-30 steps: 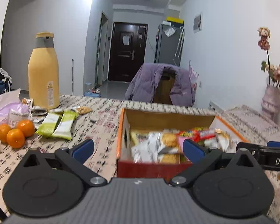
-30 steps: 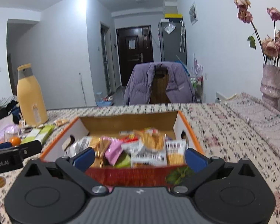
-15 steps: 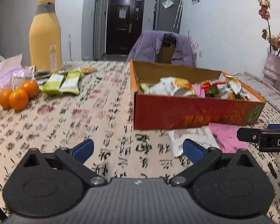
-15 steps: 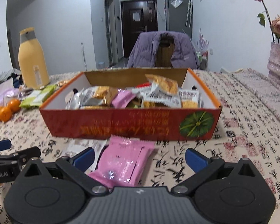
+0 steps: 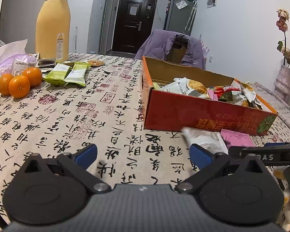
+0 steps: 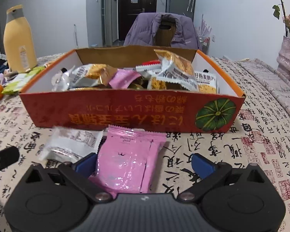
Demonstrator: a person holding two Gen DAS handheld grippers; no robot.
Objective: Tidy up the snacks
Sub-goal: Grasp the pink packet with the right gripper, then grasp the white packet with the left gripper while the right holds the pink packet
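A red cardboard box [image 6: 129,112] [image 5: 203,114] full of several wrapped snacks sits on the table. In front of it lie a pink packet [image 6: 129,158] [image 5: 236,138] and a white packet [image 6: 71,145] [image 5: 203,139]. My right gripper [image 6: 143,164] is open low over the table, the pink packet lying between its blue fingers. My left gripper [image 5: 143,154] is open over bare cloth left of the box, its right fingertip close to the white packet. Two green packets [image 5: 67,73] lie at the far left.
A tall yellow bottle [image 5: 53,22], three oranges [image 5: 19,81] and a tissue pack [image 5: 11,58] stand at the far left. A chair with a purple jacket [image 6: 162,29] is behind the table. A vase of dried flowers [image 5: 285,77] stands at the right edge.
Both grippers have dropped lower and drawn back from above the box toward the table in front of it. The pink and white packets came into view; the pink one now lies between the right fingers.
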